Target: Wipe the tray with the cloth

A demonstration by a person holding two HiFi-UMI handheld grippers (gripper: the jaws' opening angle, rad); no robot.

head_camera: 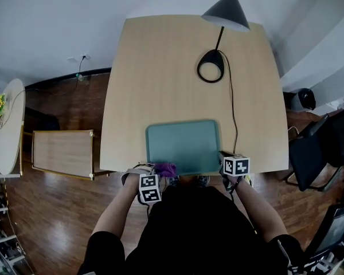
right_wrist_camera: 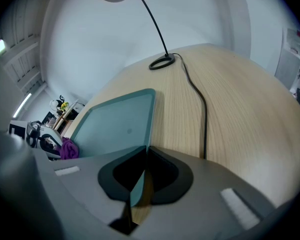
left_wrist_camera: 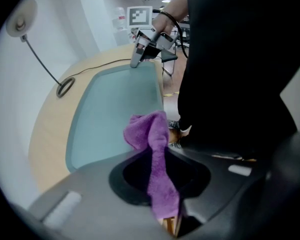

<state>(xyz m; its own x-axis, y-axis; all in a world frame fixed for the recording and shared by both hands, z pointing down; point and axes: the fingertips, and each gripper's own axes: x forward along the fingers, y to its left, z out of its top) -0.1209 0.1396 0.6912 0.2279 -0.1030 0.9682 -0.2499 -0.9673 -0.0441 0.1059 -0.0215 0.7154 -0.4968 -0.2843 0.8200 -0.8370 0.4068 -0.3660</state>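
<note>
A teal tray point(head_camera: 183, 146) lies at the near edge of the wooden table point(head_camera: 160, 67). My left gripper point(head_camera: 158, 176) hangs at the tray's near left corner, shut on a purple cloth point(head_camera: 165, 169). In the left gripper view the cloth point(left_wrist_camera: 150, 134) runs up out of the shut gripper point(left_wrist_camera: 162, 181) and bunches just off the tray's point(left_wrist_camera: 115, 109) edge. My right gripper point(head_camera: 223, 158) is shut on the rim at the tray's near right corner. In the right gripper view the tray's point(right_wrist_camera: 120, 126) edge passes between the closed jaws of that gripper point(right_wrist_camera: 142, 171).
A black desk lamp point(head_camera: 225, 7) stands at the table's far side on a ring base point(head_camera: 211, 66), and its cable point(head_camera: 234, 113) runs down past the tray's right side. A black chair point(head_camera: 324, 148) is at the right. A low wooden cabinet point(head_camera: 63, 152) is on the floor at the left.
</note>
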